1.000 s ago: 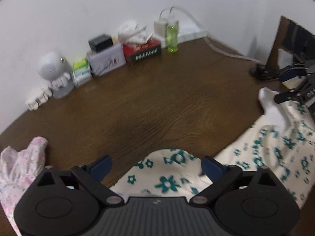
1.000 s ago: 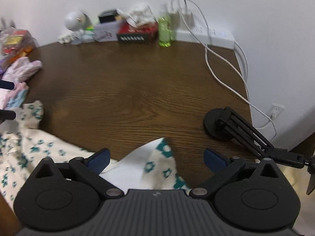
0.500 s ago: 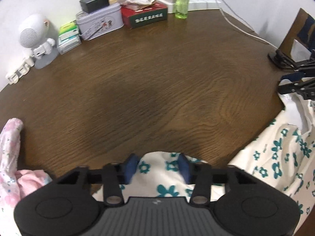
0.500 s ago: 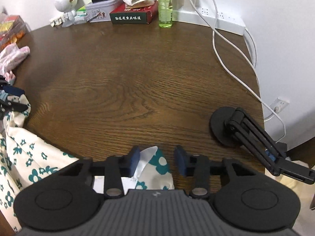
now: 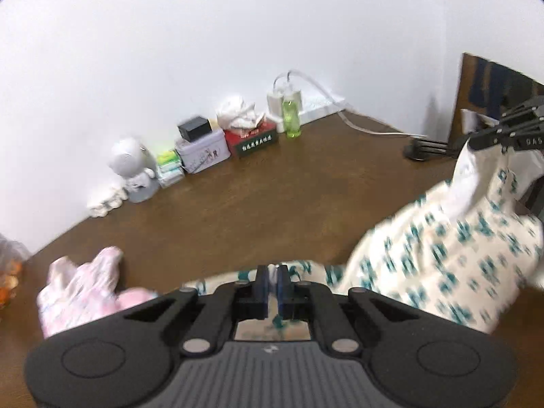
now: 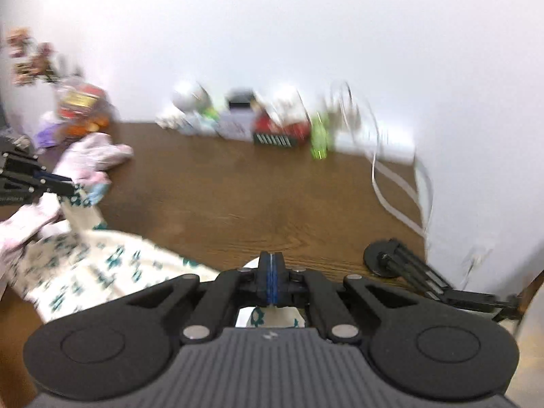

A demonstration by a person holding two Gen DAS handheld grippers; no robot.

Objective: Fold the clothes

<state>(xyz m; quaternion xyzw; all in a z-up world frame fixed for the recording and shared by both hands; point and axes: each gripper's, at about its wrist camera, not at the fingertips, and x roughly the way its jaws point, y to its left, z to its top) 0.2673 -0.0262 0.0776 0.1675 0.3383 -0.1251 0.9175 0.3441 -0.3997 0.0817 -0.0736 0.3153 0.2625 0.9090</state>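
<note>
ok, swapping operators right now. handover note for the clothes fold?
Left gripper: jaws shut on an edge of the floral garment.
Right gripper: jaws shut on another edge of the same garment, which hangs between the two, partly lifted off the table.
Pink garment: crumpled at the table's left side, untouched.
Done: both grips taken, floral garment picked up.
Left: spread the floral garment flat and fold it, probably onto the bare wood ahead; then the pink one. Frames are blurred, so check the grips before pulling.
</note>
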